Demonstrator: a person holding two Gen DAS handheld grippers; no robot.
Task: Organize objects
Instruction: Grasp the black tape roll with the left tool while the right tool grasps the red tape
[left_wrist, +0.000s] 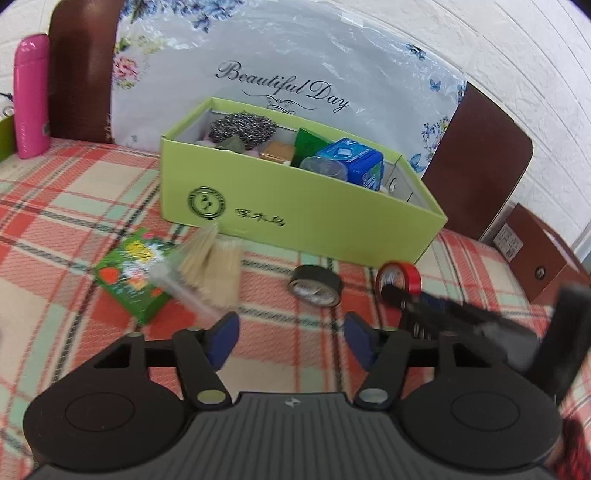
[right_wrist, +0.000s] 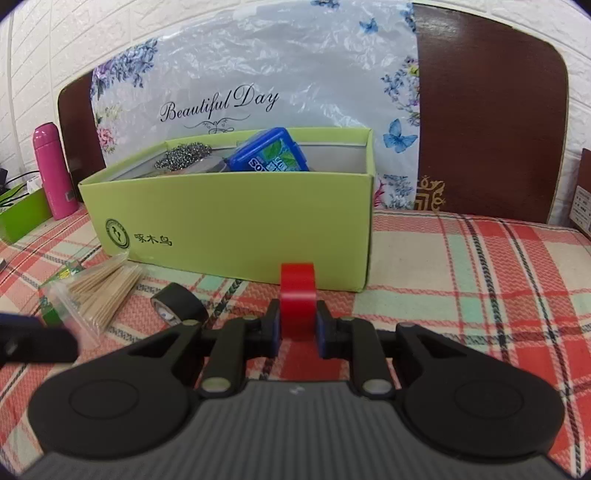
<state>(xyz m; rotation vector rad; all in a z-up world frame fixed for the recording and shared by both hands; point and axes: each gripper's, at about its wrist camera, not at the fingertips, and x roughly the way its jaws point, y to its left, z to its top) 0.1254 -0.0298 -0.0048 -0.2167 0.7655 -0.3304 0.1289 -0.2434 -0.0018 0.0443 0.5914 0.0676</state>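
Note:
A red tape roll (right_wrist: 297, 295) stands on edge on the plaid cloth, and my right gripper (right_wrist: 297, 326) is shut on it, one blue pad on each flat side. The left wrist view shows the same red tape roll (left_wrist: 400, 275) with the right gripper (left_wrist: 417, 301) on it. A black tape roll (left_wrist: 316, 286) lies just ahead of my left gripper (left_wrist: 291, 339), which is open with nothing between its pads. A clear packet of toothpicks (left_wrist: 210, 266) rests on a green packet (left_wrist: 129, 277) to the left. Behind them stands the light-green box (left_wrist: 295, 206), open-topped and holding several items.
A pink bottle (left_wrist: 31, 96) stands far left by a brown headboard (left_wrist: 81, 70). A flowered plastic bag (left_wrist: 280, 62) leans behind the box. A brown case (left_wrist: 535, 254) sits at the right. In the right wrist view, plaid cloth (right_wrist: 461, 295) stretches right of the box.

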